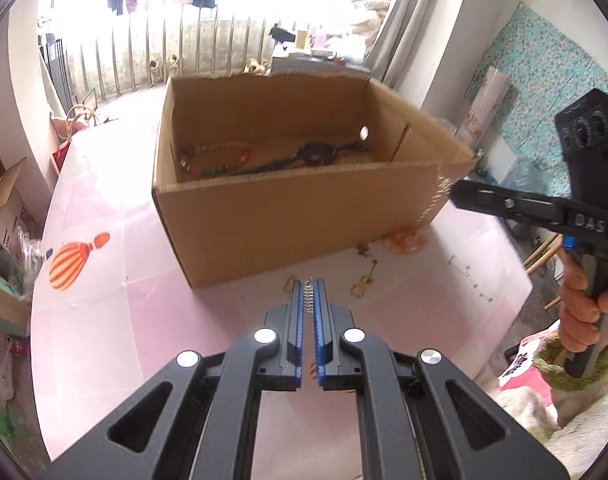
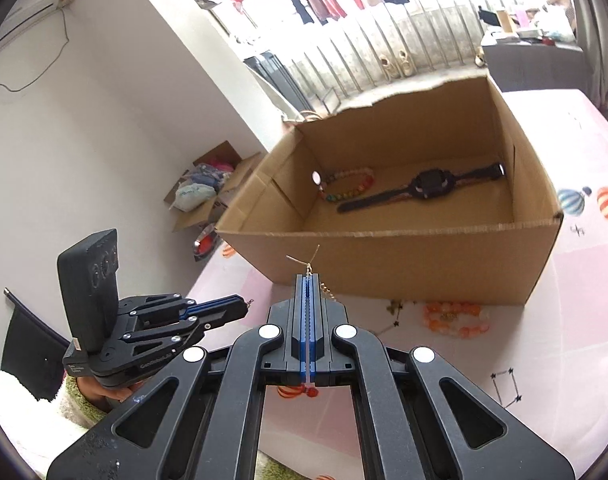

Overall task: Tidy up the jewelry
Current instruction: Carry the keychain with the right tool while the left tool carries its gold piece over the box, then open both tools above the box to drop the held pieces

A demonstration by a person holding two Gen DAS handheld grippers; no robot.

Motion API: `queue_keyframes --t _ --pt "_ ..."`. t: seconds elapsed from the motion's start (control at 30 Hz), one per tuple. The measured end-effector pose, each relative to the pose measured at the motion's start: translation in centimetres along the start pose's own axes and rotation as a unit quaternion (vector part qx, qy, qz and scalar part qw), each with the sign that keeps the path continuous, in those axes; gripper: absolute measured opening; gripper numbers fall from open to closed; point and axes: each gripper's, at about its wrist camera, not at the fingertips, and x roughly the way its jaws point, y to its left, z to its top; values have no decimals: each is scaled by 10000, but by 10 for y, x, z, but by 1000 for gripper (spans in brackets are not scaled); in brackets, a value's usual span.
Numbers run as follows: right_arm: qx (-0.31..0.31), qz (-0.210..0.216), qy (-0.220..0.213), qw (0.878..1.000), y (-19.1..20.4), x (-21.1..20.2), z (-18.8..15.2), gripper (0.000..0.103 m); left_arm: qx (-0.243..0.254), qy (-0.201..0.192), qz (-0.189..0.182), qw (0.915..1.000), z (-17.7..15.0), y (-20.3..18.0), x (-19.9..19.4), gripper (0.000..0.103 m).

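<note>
The left gripper (image 1: 309, 286) has its fingers drawn narrow on a small silver piece of jewelry (image 1: 309, 295), a short bar with rings or a spring shape, which stands between the blue pads near the tips. The right gripper (image 2: 308, 280) is fully closed on a thin gold chain (image 2: 329, 290); a bent gold end sticks out above the tips and the rest of the chain hangs down on the right side of the fingers. In the left wrist view this same chain (image 1: 434, 200) drops from the right gripper's tip, just beside the near right corner of the cardboard box (image 1: 264, 216).

The box is open on top and lies straight in front of both grippers, on the far side of the pink table cover (image 1: 124, 320). Inside it a beaded bracelet (image 2: 350, 186) lies at the left and a dark watch (image 2: 428, 186) lies beside it, with its long axis going left to right.

Both held pieces are lower than the box rim or about level with it, so I judge each gripper must go up and forward over the near wall before it lets go. The right gripper looks nearer to the wall. An orange bead bracelet (image 2: 456, 318) and some small gold rings (image 1: 362, 286) lie on the table, close to the near wall
</note>
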Motion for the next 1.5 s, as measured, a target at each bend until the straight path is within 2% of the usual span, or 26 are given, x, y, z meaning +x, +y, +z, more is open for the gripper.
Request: queue_keyframes --t 0.13,0.23,0.3,0.37,0.57,0.73,0.8,0.93,1.1,1.3,1.5 --pt "-375 191 -234 9988 13 -8 37 0 145 -675 -296 9972 38 -17 -30 4" --pt "-570 205 -213 9979 16 4 65 0 366 -898 -45 9953 65 -17 -26 4" --pt "-529 247 16 9983 12 22 81 0 402 -764 39 9963 85 -15 -6 4" --pt "-484 157 370 9980 5 47 94 0 454 -509 285 9973 98 -10 19 4" --pt "-206 -130 1517 9881 -17 122 107 0 571 180 851 9946 115 11 78 4" --pt "-4 -336 1878 9816 -28 148 108 4 591 324 1120 9914 114 18 90 5" --pt "55 -356 1867 9818 -30 146 107 4 600 320 1205 9904 113 18 90 5" --pt "95 -370 1767 9835 -30 143 108 12 517 300 1260 9902 111 25 90 5" --pt "57 -384 1555 9871 -27 129 112 17 413 41 1166 9923 109 28 76 5" --pt "-87 -270 1066 9939 -12 90 110 18 192 -533 945 9939 94 26 31 5" --pt "-324 40 467 9984 6 36 77 19 97 -999 471 9938 47 16 -21 5"
